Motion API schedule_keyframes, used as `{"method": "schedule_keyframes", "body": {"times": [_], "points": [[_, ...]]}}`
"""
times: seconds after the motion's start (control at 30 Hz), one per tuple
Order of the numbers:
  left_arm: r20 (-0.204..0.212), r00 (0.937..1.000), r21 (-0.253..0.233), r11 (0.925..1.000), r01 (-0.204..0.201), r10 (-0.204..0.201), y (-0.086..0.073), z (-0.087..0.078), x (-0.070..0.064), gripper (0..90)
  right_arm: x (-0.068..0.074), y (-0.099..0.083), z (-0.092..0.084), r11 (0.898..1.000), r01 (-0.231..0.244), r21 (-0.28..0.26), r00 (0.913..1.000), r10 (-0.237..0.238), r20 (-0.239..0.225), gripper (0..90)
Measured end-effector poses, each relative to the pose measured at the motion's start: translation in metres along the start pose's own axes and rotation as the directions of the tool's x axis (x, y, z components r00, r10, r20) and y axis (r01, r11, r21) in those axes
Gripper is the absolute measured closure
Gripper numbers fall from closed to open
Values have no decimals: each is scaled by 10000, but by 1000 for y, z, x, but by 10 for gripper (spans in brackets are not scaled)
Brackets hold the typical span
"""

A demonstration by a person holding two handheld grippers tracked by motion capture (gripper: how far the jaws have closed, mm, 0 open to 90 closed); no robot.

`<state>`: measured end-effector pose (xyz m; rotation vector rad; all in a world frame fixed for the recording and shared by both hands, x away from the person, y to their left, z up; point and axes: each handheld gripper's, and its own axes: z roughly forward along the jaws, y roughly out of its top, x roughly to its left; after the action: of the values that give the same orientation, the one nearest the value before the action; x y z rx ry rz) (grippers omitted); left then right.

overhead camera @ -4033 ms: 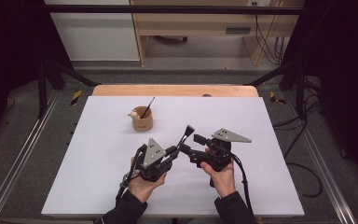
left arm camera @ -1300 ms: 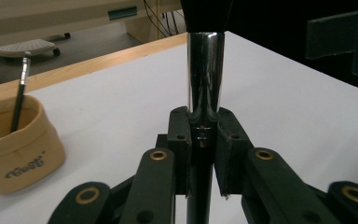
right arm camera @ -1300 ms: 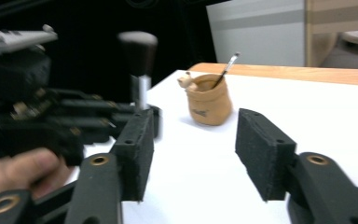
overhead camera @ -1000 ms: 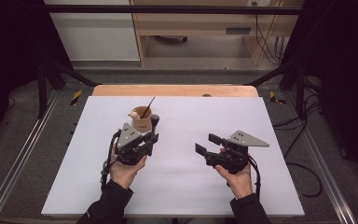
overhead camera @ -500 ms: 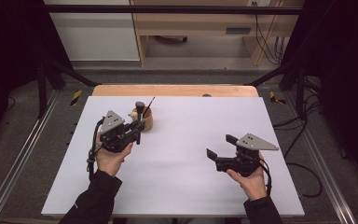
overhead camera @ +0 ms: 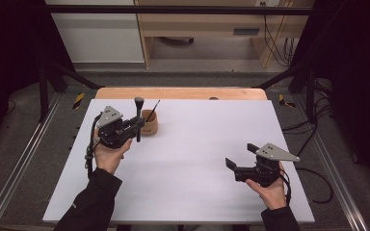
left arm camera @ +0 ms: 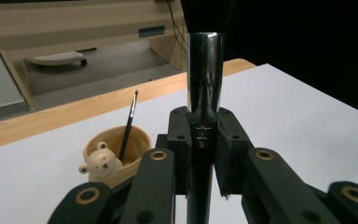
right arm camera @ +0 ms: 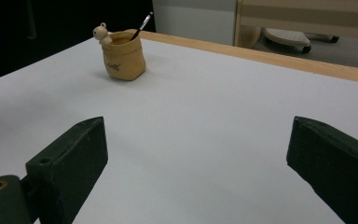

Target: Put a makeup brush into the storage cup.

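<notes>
Black jaws of the left gripper (overhead camera: 136, 126) pinch a makeup brush (overhead camera: 138, 118) upright just left of the tan cup (overhead camera: 149, 123) at far left — lift its tip over the rim, then lower without knocking the thin brush (overhead camera: 152, 110) inside. Near right, the right gripper (overhead camera: 240, 156) has just been opening — spread, empty.

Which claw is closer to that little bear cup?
The left claw: it holds a makeup brush upright right beside the bear cup. The right claw hangs open far across the white table.
</notes>
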<state>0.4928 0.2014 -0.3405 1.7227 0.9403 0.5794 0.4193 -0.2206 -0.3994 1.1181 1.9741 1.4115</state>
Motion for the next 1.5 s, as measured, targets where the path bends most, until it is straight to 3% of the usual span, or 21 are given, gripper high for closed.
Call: {"method": "schedule_keyframes", "body": {"times": [0.17,0.63,1.5], "points": [[-57,10000,-28,10000,48,-48,5,3,5,777,-4,-6,-4,9999,-78,95,9999,77,128,50],[-328,9989,69,9994,-341,343,17,25,11,777,-8,-10,-8,9998,-184,66,9995,182,266,51],[-790,9965,447,9987,-233,267,24,61,36,777,-11,-12,-13,9997,-216,75,9993,214,300,48]]}}
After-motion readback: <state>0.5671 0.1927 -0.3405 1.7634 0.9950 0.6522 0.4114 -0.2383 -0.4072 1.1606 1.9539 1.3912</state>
